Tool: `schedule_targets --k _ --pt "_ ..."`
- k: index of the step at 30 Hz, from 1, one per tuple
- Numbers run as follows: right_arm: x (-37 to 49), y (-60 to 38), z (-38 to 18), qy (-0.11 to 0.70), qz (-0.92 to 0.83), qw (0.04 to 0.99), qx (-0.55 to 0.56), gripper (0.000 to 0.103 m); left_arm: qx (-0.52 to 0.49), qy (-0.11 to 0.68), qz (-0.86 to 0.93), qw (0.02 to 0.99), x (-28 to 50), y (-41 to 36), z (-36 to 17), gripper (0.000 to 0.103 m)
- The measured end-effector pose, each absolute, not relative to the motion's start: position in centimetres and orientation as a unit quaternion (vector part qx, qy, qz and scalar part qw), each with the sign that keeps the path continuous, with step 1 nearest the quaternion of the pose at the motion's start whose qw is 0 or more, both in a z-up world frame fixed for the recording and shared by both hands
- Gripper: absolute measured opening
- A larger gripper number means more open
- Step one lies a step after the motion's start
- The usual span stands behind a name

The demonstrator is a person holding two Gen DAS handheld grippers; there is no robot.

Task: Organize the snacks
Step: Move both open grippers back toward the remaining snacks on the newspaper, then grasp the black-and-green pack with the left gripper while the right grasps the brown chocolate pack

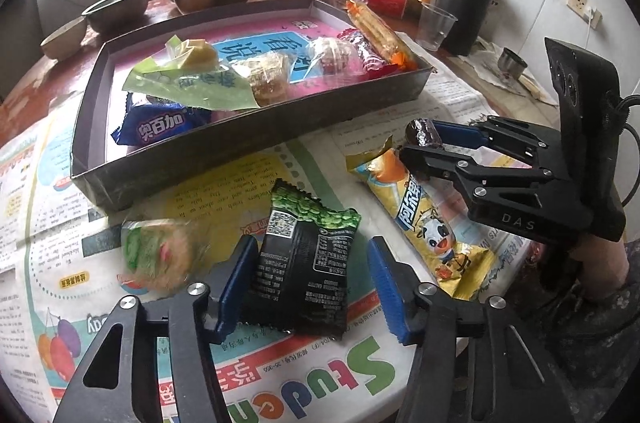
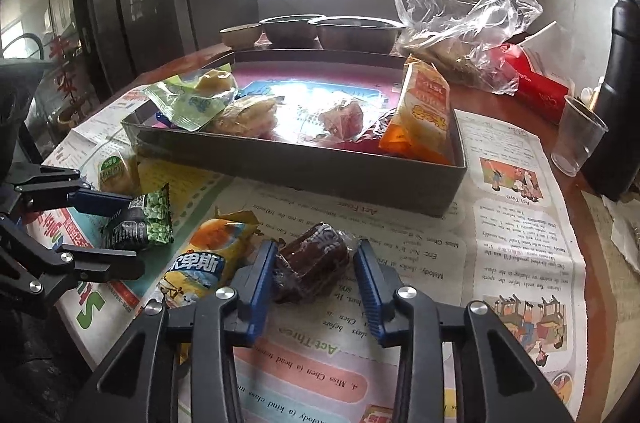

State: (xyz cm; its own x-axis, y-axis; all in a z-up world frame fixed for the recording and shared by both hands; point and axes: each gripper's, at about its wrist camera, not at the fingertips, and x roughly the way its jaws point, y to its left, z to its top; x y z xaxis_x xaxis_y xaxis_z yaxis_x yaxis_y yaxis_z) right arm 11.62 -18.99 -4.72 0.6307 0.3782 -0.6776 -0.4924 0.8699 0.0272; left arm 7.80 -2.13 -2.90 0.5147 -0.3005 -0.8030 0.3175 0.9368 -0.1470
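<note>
The left gripper [image 1: 312, 283] is sitting low over the newspaper [image 1: 280, 375] with its blue jaws narrowed around a black packet of green peas [image 1: 304, 259]; the left pad is touching the packet's edge, the right pad is standing just clear of it, so I am judging this a grip not yet made. The packet is lying with its long axis running away from the tool, toward the box [image 1: 224, 151] straight ahead and a little left. The right gripper [image 2: 314, 283] is pinching narrow on a brown wrapped sweet [image 2: 312, 259], both pads pressing its sides, the sweet tipped up slightly off the paper. From that tool the box's near wall is lying directly ahead, close by, already holding several snacks. A yellow snack bar [image 1: 424, 219] is lying between the two tools, lengthwise toward the box, and a round wrapped cake [image 1: 160, 259] is waiting just left of the pea packet. Both hands are looking about equally near the box.
</note>
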Motion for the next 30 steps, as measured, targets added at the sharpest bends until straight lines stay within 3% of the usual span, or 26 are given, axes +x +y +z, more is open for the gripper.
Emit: schedule_targets --k 5,30 --pt "11.8 -19.2 -4.7 0.354 0.24 0.901 -0.068 0.038 -0.005 0.456 -0.175 0.872 8.0 -1.7 -2.9 0.042" --pt "11.0 -20.2 -2.5 0.331 0.242 0.912 -0.019 0.037 -0.039 0.43 -0.157 0.888 7.8 0.0 -0.5 0.04"
